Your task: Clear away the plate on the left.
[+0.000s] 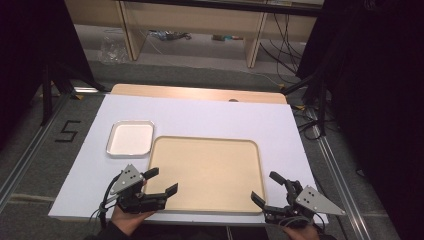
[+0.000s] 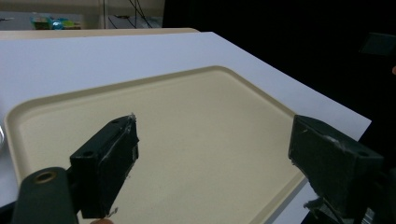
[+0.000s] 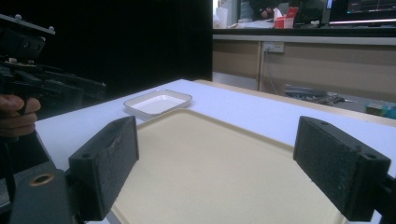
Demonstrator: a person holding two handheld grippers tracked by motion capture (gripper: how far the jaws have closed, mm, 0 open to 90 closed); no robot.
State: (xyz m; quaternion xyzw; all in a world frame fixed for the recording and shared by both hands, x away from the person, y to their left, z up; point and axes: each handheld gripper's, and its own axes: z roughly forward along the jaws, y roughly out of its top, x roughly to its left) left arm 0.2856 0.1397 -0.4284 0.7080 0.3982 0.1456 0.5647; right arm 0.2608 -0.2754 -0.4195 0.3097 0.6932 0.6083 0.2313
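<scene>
A white sheet [image 1: 200, 120] is covering most of the table [image 1: 200, 93], whose wooden far edge is showing beyond it. A large beige tray [image 1: 207, 172] is lying flat on the sheet toward the near edge, with nothing resting in it; its raised rim and rounded corners are also showing in the left gripper view [image 2: 196, 140] and in the right gripper view [image 3: 210, 172]. A smaller white tray [image 1: 130, 138] is sitting on the sheet just beside the beige tray's far left corner, the two lying very close together; from the right gripper view it is appearing beyond the beige tray [image 3: 159, 102].

The left gripper [image 1: 161, 182] is hovering at the near left corner of the beige tray, held in the person's left hand [image 1: 127, 217], its jaws standing wide apart with nothing between them; its own view is looking across the tray past both spread jaws. The right gripper [image 1: 267, 187] is hanging over the near right corner of the beige tray, jaws likewise released and gripping nothing. In the right gripper view the left gripper [image 3: 42, 84] is showing far off at the left, with fingers [image 3: 16, 116] wrapped around its handle.
</scene>
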